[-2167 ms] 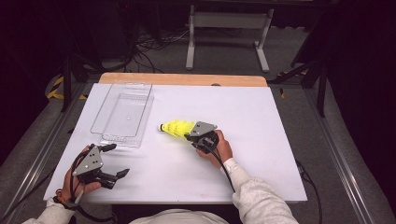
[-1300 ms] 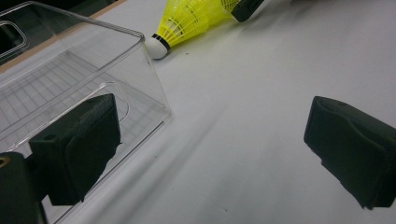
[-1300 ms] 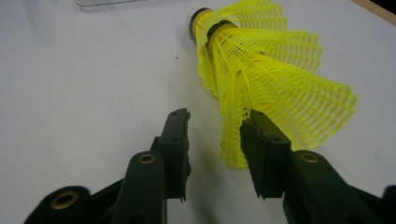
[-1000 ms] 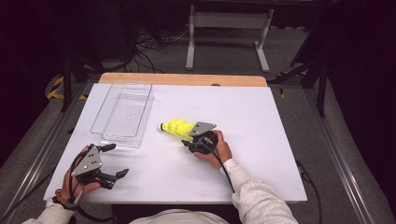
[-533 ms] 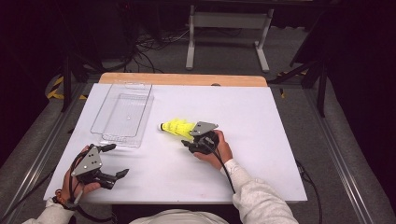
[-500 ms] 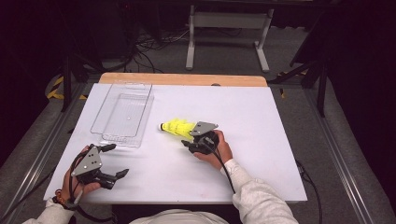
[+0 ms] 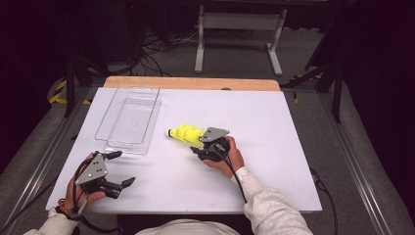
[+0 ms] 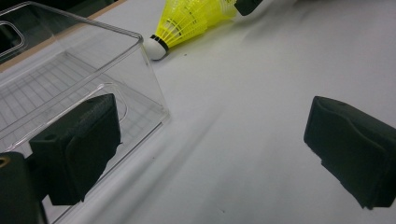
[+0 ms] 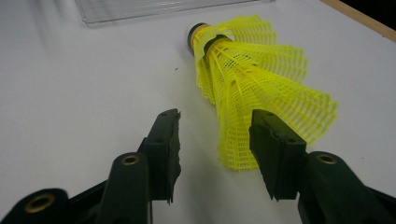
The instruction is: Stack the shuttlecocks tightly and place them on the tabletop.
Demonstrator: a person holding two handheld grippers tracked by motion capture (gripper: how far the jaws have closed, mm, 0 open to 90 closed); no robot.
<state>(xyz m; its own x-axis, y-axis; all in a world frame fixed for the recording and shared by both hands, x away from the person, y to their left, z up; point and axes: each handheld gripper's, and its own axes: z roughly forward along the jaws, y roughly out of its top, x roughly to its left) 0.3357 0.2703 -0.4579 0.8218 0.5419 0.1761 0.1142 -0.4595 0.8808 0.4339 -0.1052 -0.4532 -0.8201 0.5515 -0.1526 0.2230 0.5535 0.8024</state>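
Observation:
A yellow mesh shuttlecock (image 7: 185, 133) (image 9: 261, 79) lies on its side on the white table (image 7: 293, 161), its white cork tip (image 8: 154, 46) pointing toward a clear plastic tray (image 7: 126, 145). My right gripper (image 7: 196, 146) (image 9: 215, 116) sits at the wide skirt end. Its jaws have just been opening; the skirt's edge lies between them and the left pad stands apart from it. My left gripper (image 7: 124, 168) (image 8: 215, 140) rests near the table's front left, open wide with nothing between its jaws, beside the tray's near corner (image 8: 140, 42).
The tray (image 9: 140, 9) stands at the back left of the table with nothing in it. A wooden strip (image 7: 191, 83) runs along the far edge. Beyond it stand a metal frame (image 7: 235, 29) and floor cables.

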